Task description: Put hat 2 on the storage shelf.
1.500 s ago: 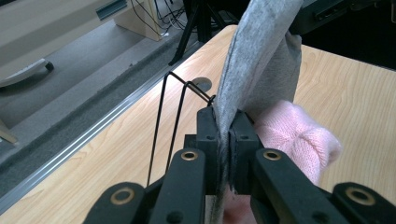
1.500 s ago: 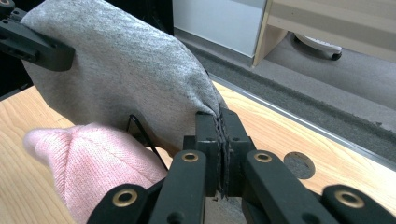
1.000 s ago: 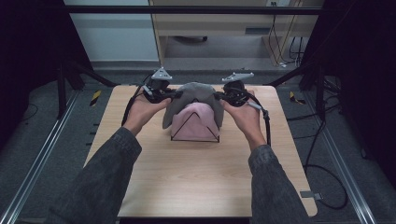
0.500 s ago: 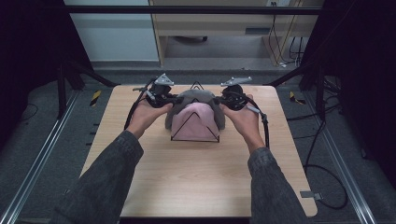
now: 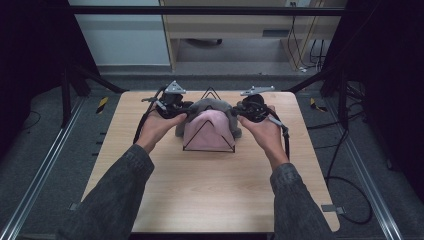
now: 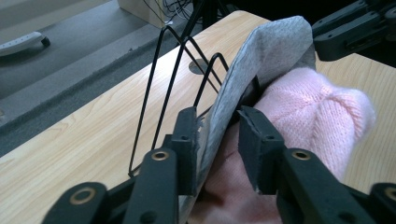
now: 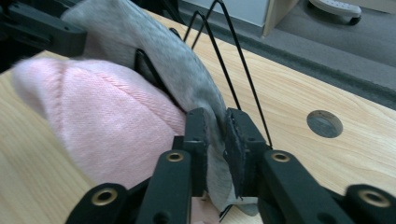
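Left edge of the table [image 5: 120, 165]: my left hand [image 5: 156, 128] comes in from below, holding the left gripper [image 5: 186, 114] level and pointed inward at the wire rack [image 5: 209, 149]. In the left gripper view the left gripper [image 6: 218, 128] has the edge of the grey cloth [image 6: 261, 60] running up between its jaws. The jaws have just been opening. The cloth lies against the left-hand pad; there is a clear gap to the other pad, so nothing is pinched now.

Centre: the wire rack stands on the table as a row of black triangular loops, its near triangle facing me. A pink knitted cloth [image 5: 209, 131] hangs over the near loops. The grey cloth [image 5: 212, 106] is draped over the loops just behind it, partly overlapping the pink one and hanging down both sides. From the left gripper view, bare loops [image 6: 173, 70] rise beyond the grey cloth.

Right: my right hand [image 5: 265, 134] mirrors the left, with the right gripper [image 5: 235, 111] pointing inward at the other side of the grey cloth. In the right gripper view the right gripper [image 7: 215, 133] straddles the grey cloth [image 7: 154, 51] hem. These jaws have also just been opening; the gap is narrow, with cloth loose between the pads, and I cannot tell whether one pad touches it. The pink cloth [image 7: 102, 121] bulges just beside the inner jaw.
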### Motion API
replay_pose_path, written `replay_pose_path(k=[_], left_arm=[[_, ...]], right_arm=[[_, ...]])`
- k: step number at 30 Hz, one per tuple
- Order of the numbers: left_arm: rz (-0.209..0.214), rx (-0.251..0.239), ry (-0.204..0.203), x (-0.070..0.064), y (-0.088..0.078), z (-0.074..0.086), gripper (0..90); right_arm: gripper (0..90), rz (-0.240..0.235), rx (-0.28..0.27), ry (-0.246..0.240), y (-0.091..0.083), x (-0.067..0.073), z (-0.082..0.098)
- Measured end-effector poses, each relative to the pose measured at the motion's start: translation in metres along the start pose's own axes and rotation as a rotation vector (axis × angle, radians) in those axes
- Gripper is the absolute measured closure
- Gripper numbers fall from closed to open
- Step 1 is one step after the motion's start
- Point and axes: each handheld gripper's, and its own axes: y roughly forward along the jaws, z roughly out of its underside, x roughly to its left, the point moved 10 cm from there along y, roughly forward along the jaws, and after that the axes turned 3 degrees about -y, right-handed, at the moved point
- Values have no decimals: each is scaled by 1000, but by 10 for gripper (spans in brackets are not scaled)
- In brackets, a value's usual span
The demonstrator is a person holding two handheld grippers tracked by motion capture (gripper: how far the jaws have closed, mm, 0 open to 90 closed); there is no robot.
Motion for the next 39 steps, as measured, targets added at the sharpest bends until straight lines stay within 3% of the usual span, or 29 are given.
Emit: replay_pose_path(k=[5, 11, 20, 24, 33, 39], left_arm=[[-9, 0, -6, 1, -3, 1, 592], [-11, -2, -3, -1, -8, -1, 481], [-29, -26, 5, -5, -21, -2, 248], [-40, -11, 19, -9, -32, 0, 154], [-67, -1, 0, -14, -62, 10, 109], [-82, 22, 6, -20, -78, 26, 89]], right_arm=[[734, -4, -31, 4, -8, 4, -6], [679, 5, -42, -8, -6, 7, -12], [421, 26, -75, -23, -7, 18, -21], [310, 44, -88, -25, -12, 22, -24], [130, 58, -140, -20, -34, 34, -26], [89, 65, -141, -47, -47, 39, -21]])
